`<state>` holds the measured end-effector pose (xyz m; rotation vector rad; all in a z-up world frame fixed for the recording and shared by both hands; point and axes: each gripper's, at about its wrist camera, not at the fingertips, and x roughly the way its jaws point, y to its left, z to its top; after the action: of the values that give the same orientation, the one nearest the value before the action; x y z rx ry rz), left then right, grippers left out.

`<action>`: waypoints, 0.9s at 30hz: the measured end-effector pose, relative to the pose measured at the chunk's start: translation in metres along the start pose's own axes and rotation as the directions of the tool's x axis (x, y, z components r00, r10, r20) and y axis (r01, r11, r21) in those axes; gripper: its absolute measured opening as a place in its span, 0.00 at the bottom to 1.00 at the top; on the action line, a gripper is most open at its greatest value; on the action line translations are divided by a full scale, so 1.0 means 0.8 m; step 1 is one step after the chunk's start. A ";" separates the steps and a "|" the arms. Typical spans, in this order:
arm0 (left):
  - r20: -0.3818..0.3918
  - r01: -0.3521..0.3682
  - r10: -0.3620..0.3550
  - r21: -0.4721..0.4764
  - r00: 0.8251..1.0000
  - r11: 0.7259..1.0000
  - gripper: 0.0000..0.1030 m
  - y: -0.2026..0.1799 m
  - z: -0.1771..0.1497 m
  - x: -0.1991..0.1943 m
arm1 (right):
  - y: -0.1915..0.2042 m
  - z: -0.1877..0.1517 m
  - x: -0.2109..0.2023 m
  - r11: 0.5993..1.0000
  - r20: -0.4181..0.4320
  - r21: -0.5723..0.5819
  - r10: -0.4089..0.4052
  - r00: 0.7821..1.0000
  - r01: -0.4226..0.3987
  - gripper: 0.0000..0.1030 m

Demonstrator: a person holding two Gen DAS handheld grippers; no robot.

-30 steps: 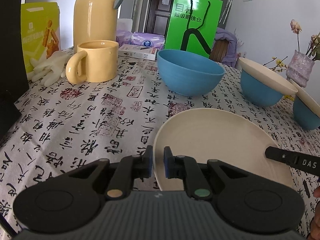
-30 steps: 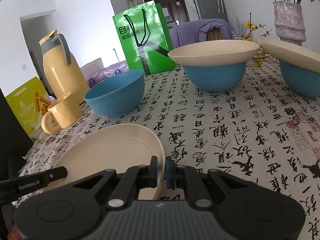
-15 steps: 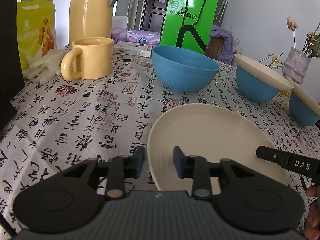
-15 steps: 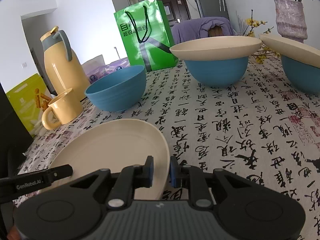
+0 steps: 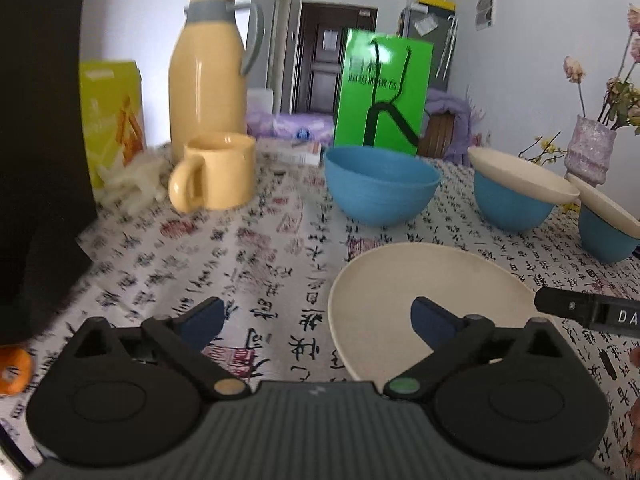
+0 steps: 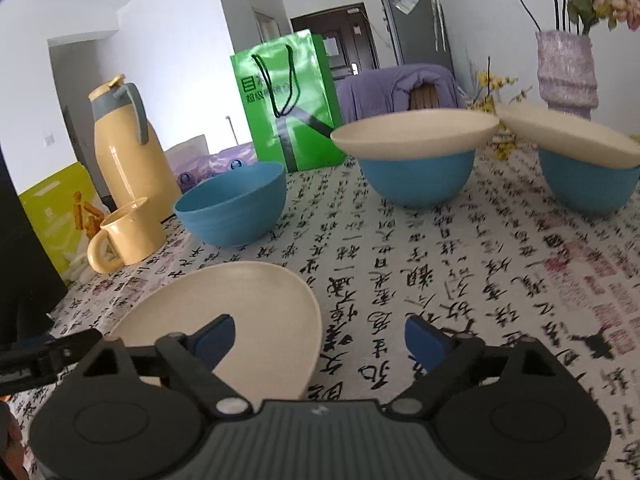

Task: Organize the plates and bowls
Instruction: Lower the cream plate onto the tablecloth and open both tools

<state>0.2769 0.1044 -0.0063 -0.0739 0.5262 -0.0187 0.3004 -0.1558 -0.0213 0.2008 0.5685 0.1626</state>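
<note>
A cream plate (image 5: 424, 292) lies flat on the patterned tablecloth; it also shows in the right wrist view (image 6: 240, 312). My left gripper (image 5: 316, 316) is open at its left edge, one finger over the plate, holding nothing. My right gripper (image 6: 320, 334) is open at its right edge, empty. An empty blue bowl (image 5: 380, 188) stands behind the plate, also in the right wrist view (image 6: 234, 210). Two more blue bowls (image 6: 418, 176) (image 6: 588, 184) each carry a cream plate (image 6: 412, 132) (image 6: 568, 132) on top.
A yellow mug (image 5: 216, 178) and a yellow thermos jug (image 5: 208, 72) stand at the back left, beside a yellow-green box (image 5: 112, 112). A green paper bag (image 5: 382, 92) stands behind the bowls. A pink vase with flowers (image 6: 566, 72) is at the far right.
Both grippers were shut on the cream plate's edges and have opened wide. The plate now rests on the table. Both grippers have drawn back and up slightly.
</note>
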 end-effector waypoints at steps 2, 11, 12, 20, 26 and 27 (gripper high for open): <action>0.021 -0.002 0.001 0.012 1.000 1.000 1.00 -0.003 -0.001 -0.015 | 0.003 0.001 -0.015 1.000 0.022 -0.028 -0.003 1.000 0.003 0.92; 0.116 -0.009 0.005 0.042 0.993 0.999 1.00 -0.025 -0.020 -0.113 | 0.012 -0.015 -0.125 0.985 0.161 -0.171 0.015 0.987 0.013 0.95; 0.130 -0.010 0.004 0.046 0.991 0.999 1.00 -0.027 -0.024 -0.123 | 0.013 -0.019 -0.139 0.983 0.178 -0.185 0.017 0.984 0.016 0.96; 0.191 -0.019 0.004 0.073 0.982 0.997 1.00 -0.043 -0.067 -0.196 | 0.016 -0.067 -0.233 0.974 0.254 -0.226 0.048 0.966 0.011 1.00; 0.215 -0.015 -0.010 0.115 0.977 0.993 1.00 -0.055 -0.106 -0.232 | 0.004 -0.110 -0.285 0.981 0.286 -0.188 0.006 0.958 0.050 1.00; 0.211 -0.015 -0.012 0.124 0.977 0.992 1.00 -0.056 -0.111 -0.234 | 0.001 -0.116 -0.290 0.983 0.288 -0.176 -0.004 0.958 0.058 1.00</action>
<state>0.0705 0.0611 0.0143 0.0470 0.3110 -0.0417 0.0571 -0.1898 0.0221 0.0342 0.2654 0.1510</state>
